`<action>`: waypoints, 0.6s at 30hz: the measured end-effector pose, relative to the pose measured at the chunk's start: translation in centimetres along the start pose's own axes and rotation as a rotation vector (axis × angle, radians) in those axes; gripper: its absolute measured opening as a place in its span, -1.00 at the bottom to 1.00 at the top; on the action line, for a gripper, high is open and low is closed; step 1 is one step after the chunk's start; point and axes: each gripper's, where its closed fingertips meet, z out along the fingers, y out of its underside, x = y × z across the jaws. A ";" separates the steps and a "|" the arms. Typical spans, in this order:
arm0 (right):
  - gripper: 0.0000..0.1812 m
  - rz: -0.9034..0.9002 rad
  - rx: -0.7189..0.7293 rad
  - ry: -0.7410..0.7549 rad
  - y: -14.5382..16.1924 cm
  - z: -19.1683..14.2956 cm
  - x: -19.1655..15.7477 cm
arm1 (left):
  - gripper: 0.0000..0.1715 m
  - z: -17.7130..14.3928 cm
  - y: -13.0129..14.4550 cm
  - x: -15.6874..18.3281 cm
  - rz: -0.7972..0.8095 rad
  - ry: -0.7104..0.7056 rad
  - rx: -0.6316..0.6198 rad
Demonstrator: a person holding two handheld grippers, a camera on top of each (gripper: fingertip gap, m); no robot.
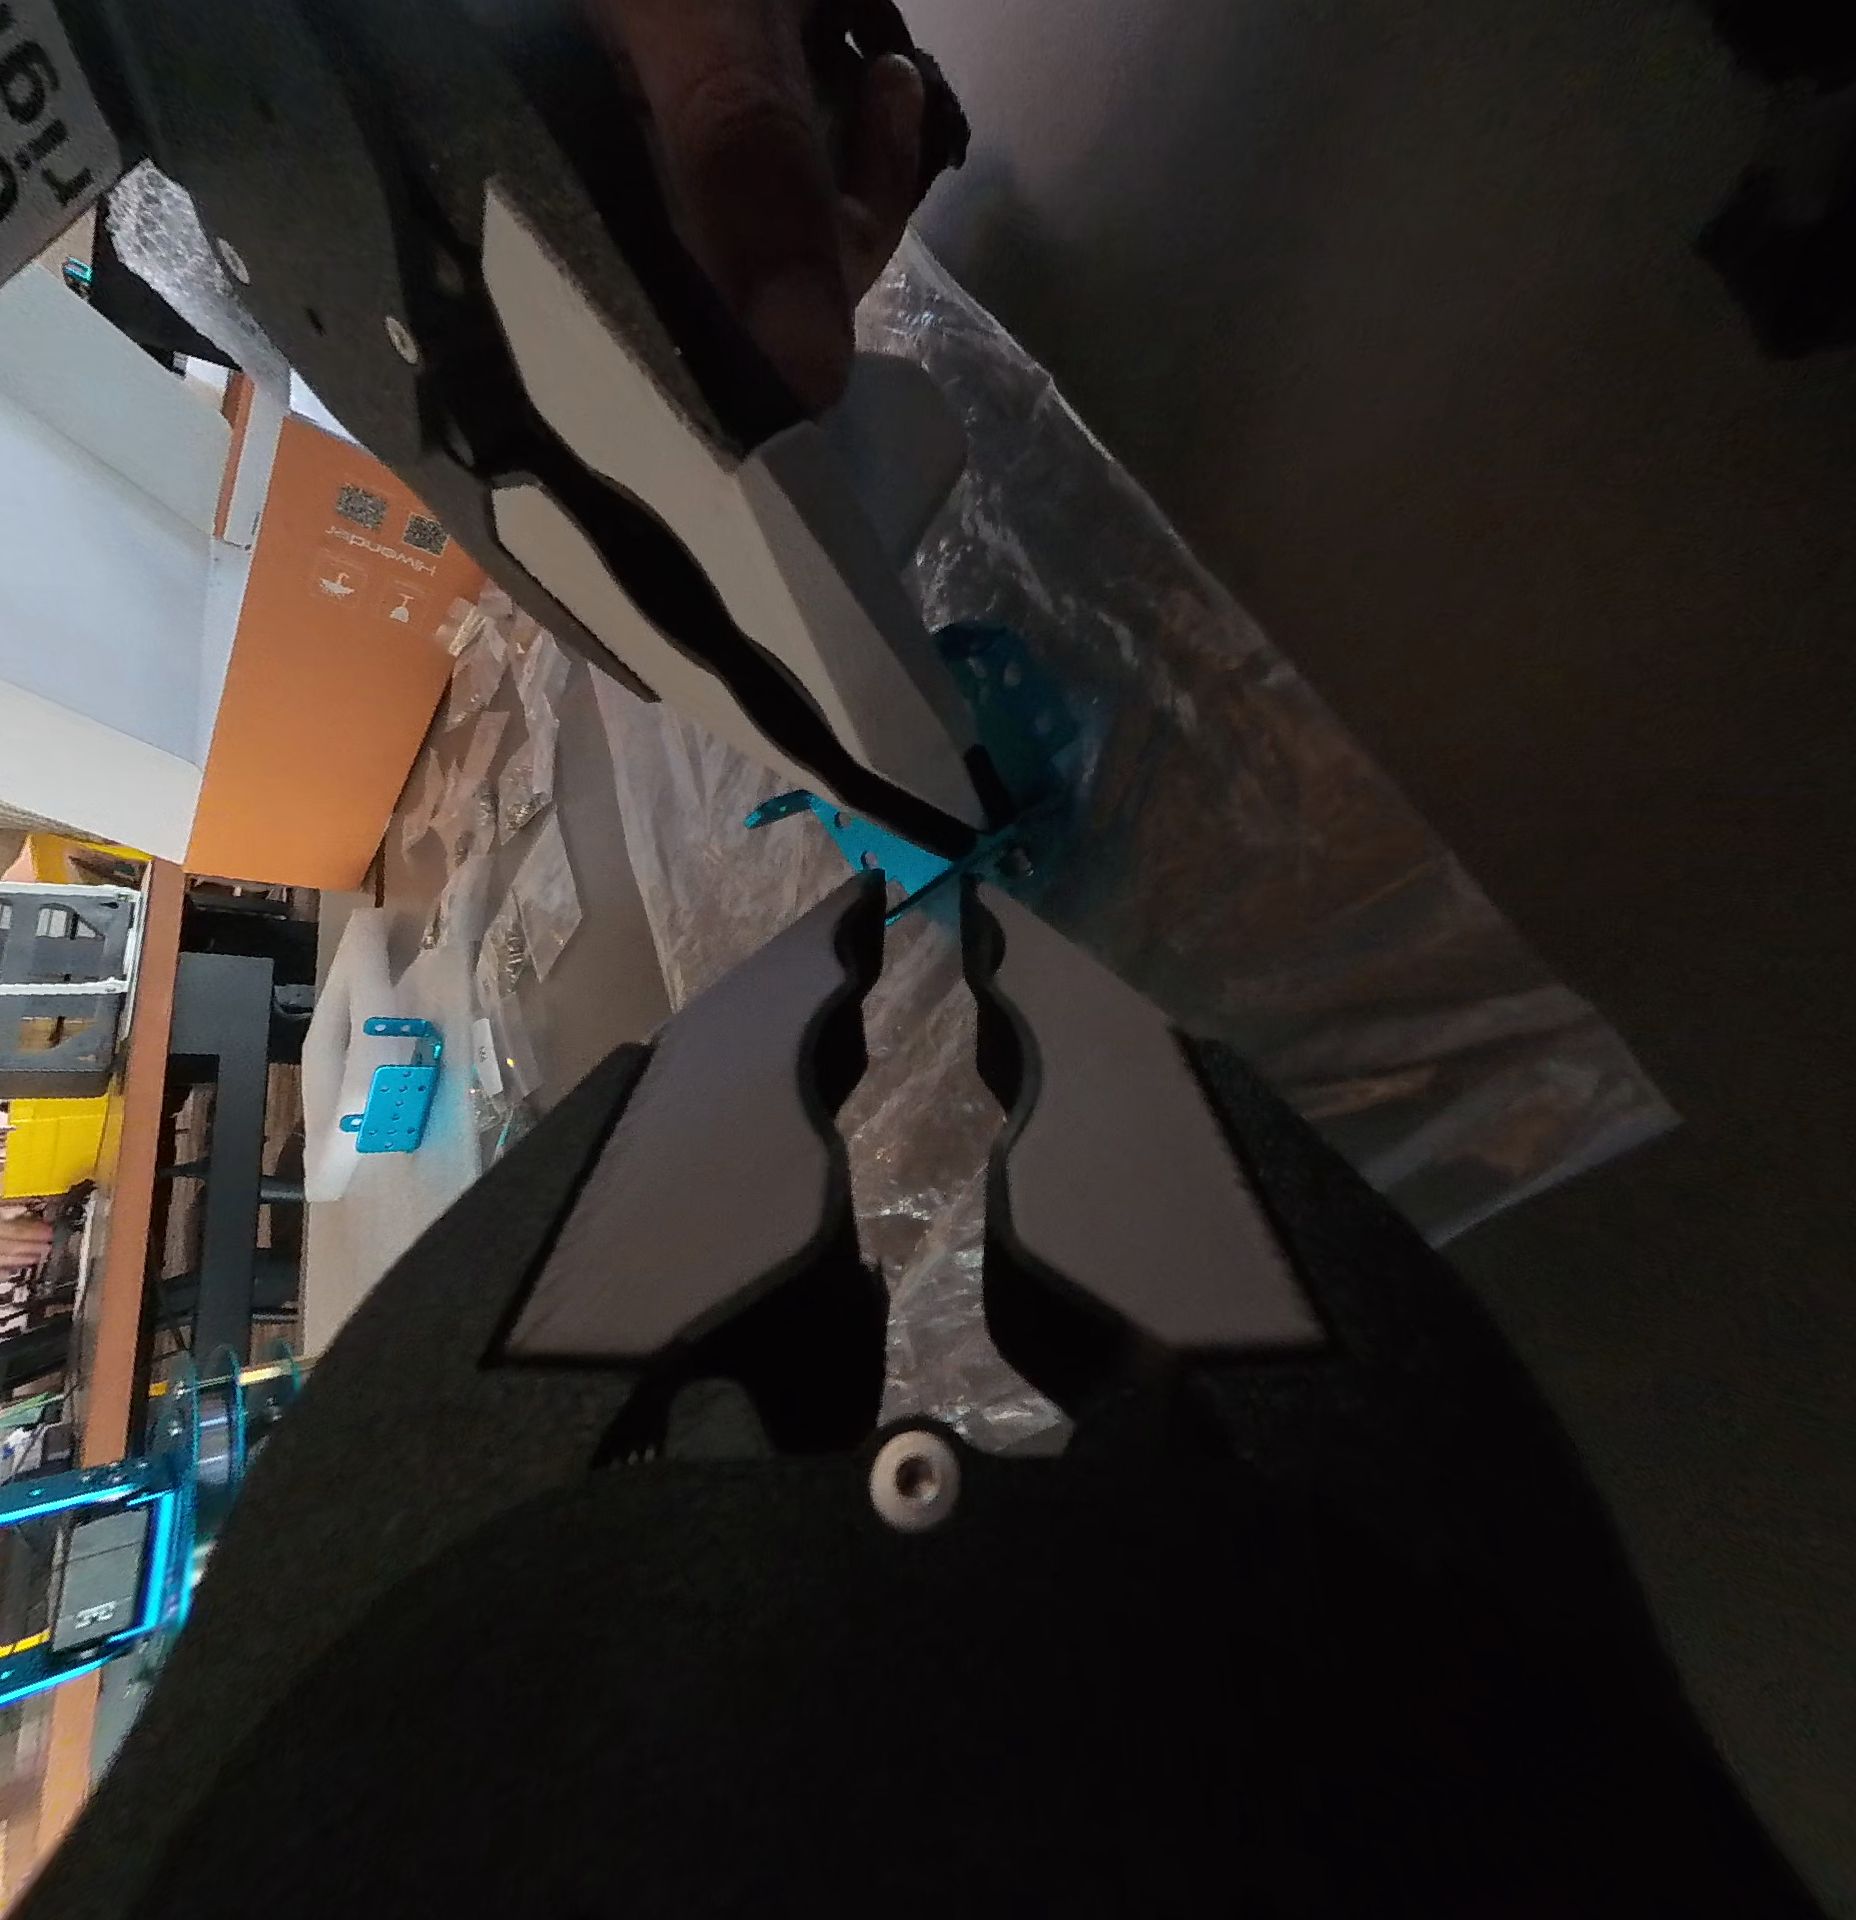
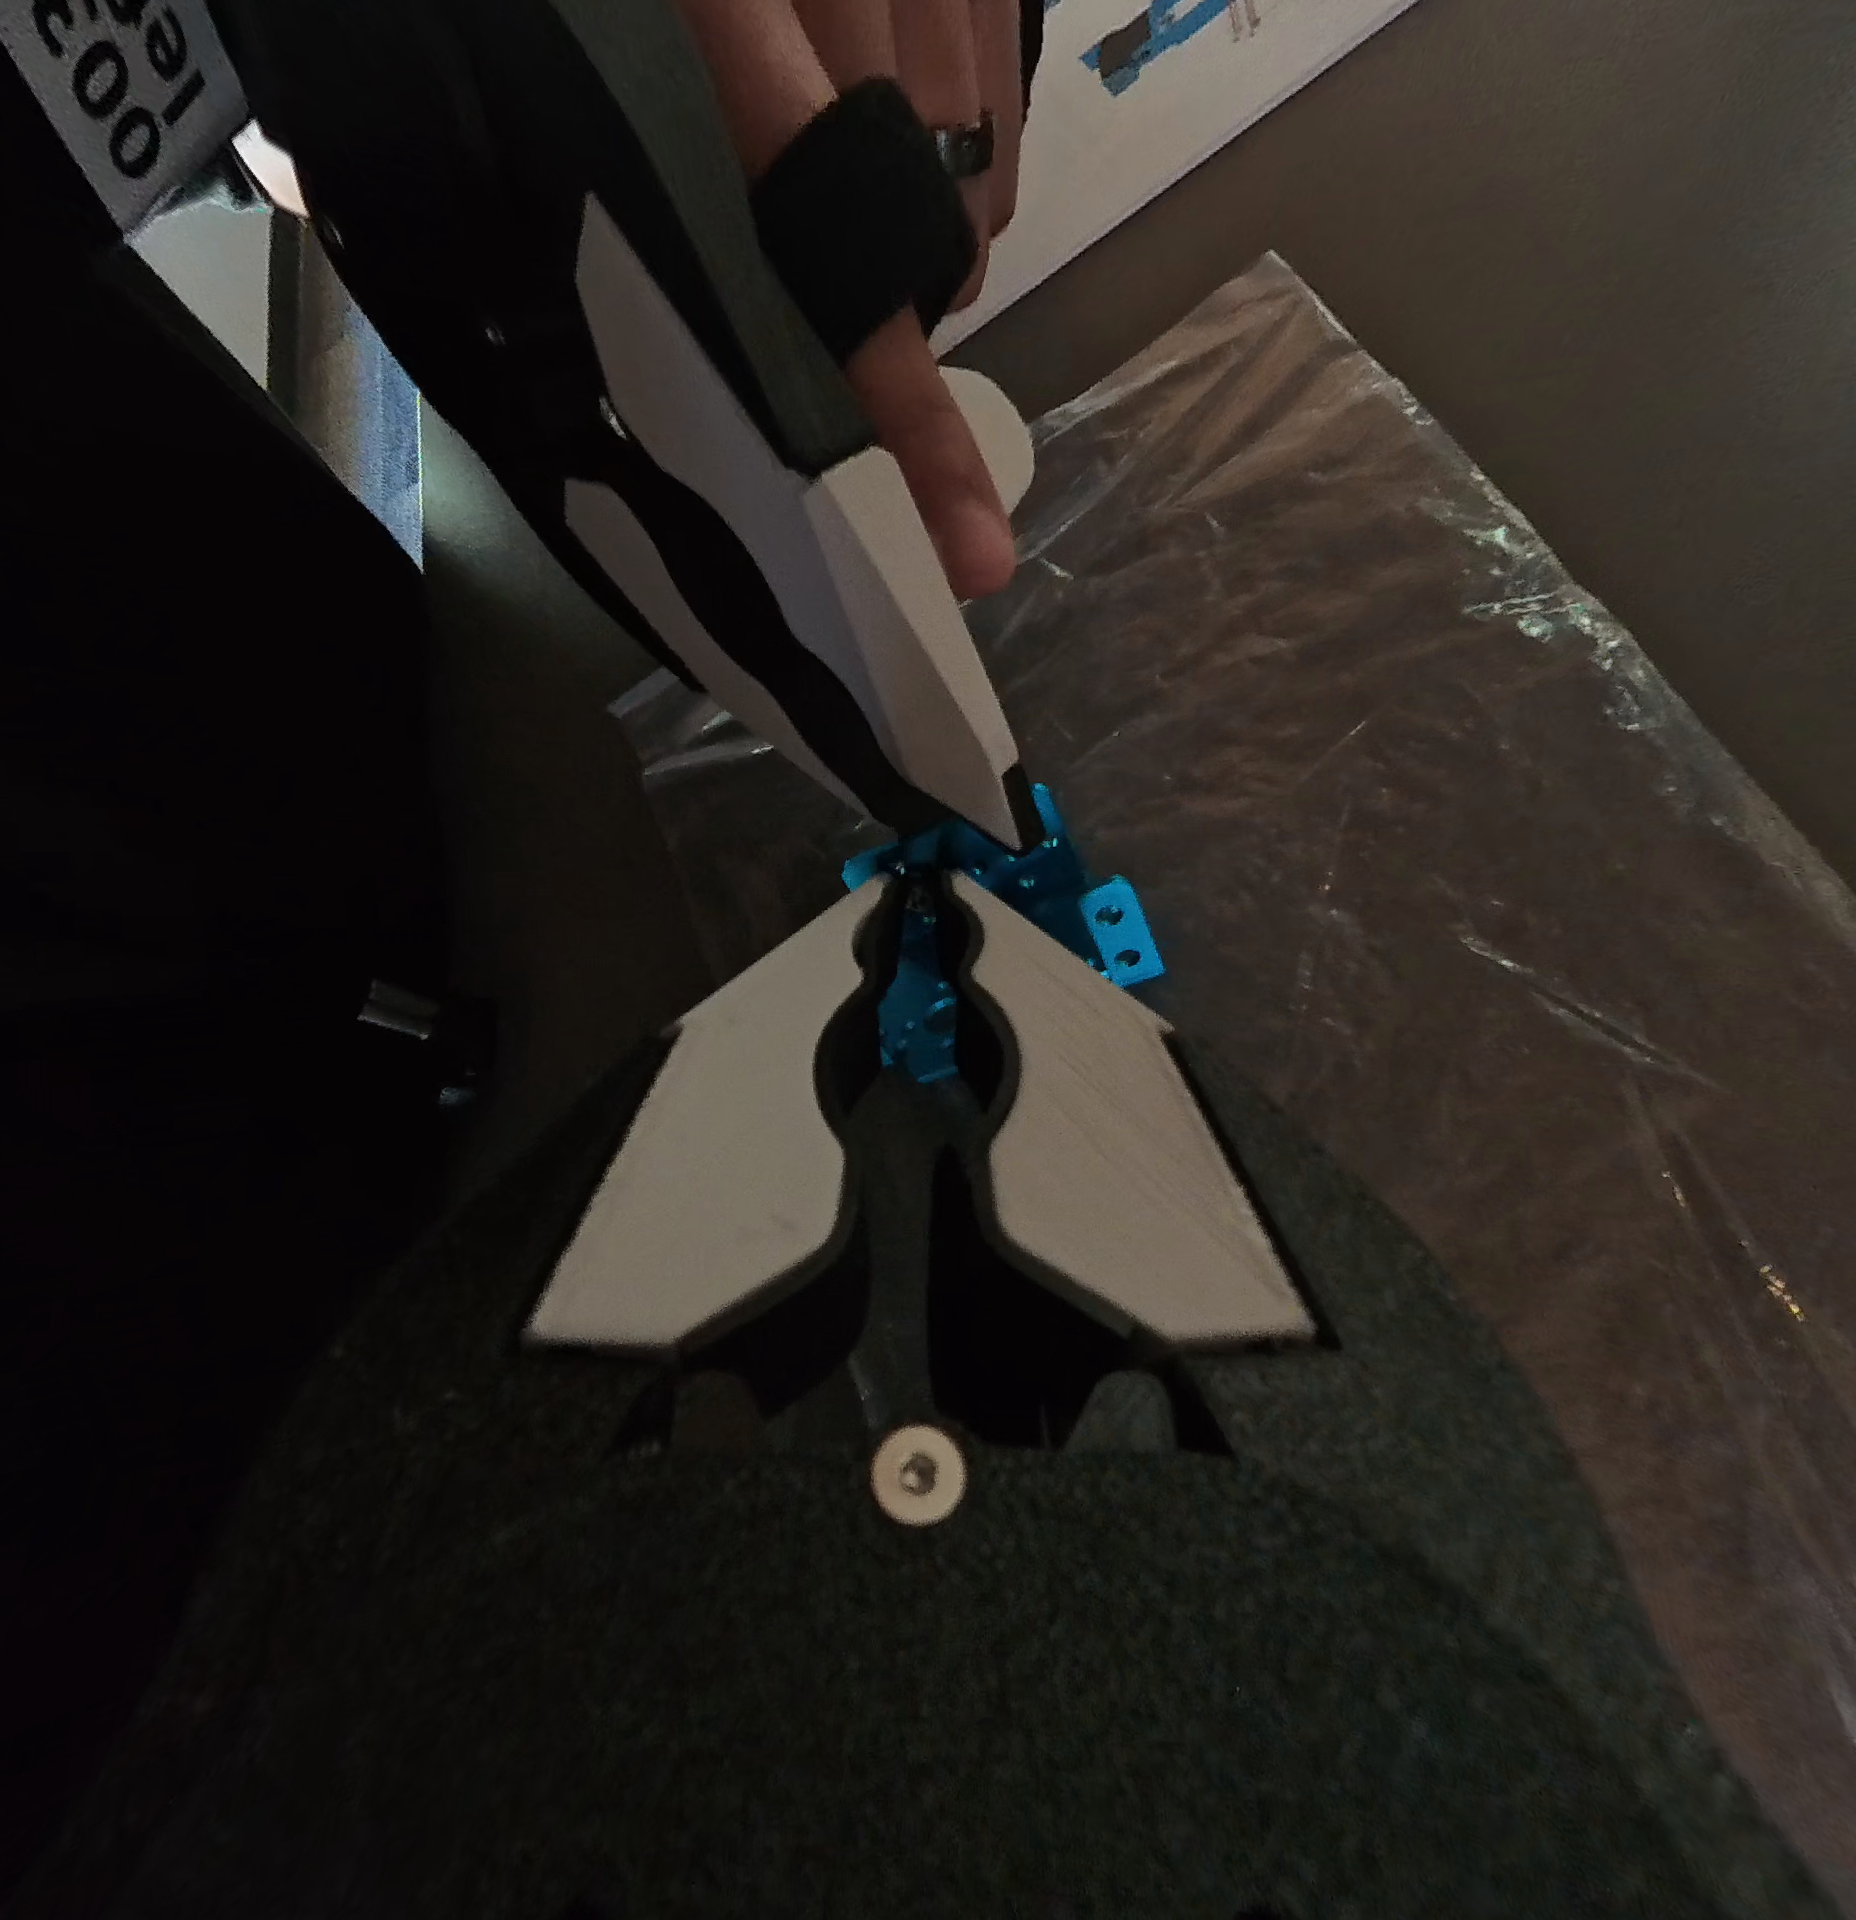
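Black grainy gripper body (image 2: 903, 1662) — pale wavy-edged fingers (image 2: 1111, 1143), silver screw (image 2: 918, 1473) — black finger strap (image 2: 872, 208).

The small blue perforated bracket (image 2: 1116, 925), at mid-frame in the right wrist view, looks like anodised metal with a bright satin sheen. Beneath it the clear crinkled plastic sheet (image 2: 1423, 779) is glossy, catching streaks of light. The right gripper (image 2: 929, 883) has smooth matt white fingers (image 2: 1100, 1174) set in a rough, grainy black body. The left gripper (image 1: 924, 894) looks alike. The orange box (image 1: 321, 665) at left looks like matt cardboard.
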 end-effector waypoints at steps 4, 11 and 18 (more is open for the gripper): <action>-0.96 0.005 0.002 0.004 0.0 -0.1 -0.1 | -0.84 0.1 -0.1 0.0 -0.005 -0.002 0.004; -0.96 0.046 0.038 -0.022 -0.1 -0.1 -0.4 | -0.86 0.1 0.0 0.0 0.010 -0.015 -0.005; -0.96 0.049 0.042 -0.018 -0.1 -0.2 -0.3 | -0.86 0.1 0.0 0.0 0.019 -0.021 -0.006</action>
